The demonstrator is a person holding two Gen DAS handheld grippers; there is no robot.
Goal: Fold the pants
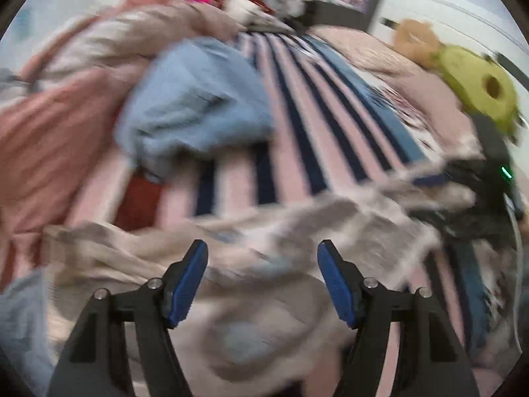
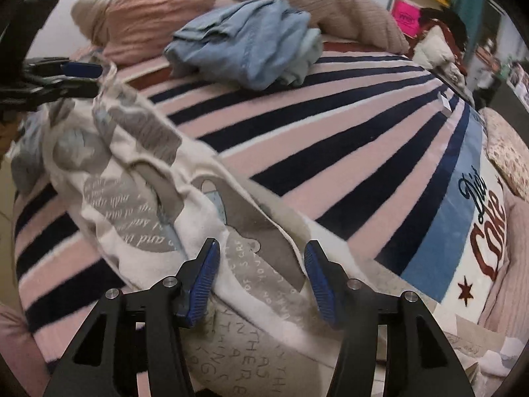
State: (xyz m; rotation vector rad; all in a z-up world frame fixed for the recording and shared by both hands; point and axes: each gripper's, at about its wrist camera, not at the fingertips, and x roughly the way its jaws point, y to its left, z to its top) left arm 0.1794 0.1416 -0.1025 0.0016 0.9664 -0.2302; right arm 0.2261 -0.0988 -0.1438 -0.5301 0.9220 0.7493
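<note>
Cream pants (image 2: 132,198) with grey printed patches lie crumpled in a long ridge across a striped blanket (image 2: 330,152). My right gripper (image 2: 262,243) hangs just over their near end. Its blue pads stand apart with a fold of the cloth between them, and they are not pressing on it. The left wrist view is blurred. It shows my left gripper (image 1: 263,248) open above the same pants (image 1: 297,218), with nothing clamped. In the right wrist view the left gripper (image 2: 86,77) sits at the pants' far end, right beside the raised cloth edge.
A heap of blue denim (image 2: 251,49) rests on the blanket beyond the pants, also visible as the denim heap (image 1: 198,106). Pink and beige bedding (image 2: 148,23) is piled behind it. A green plush toy (image 1: 479,89) lies at the right. A floral pillow (image 2: 509,152) borders the blanket's right edge.
</note>
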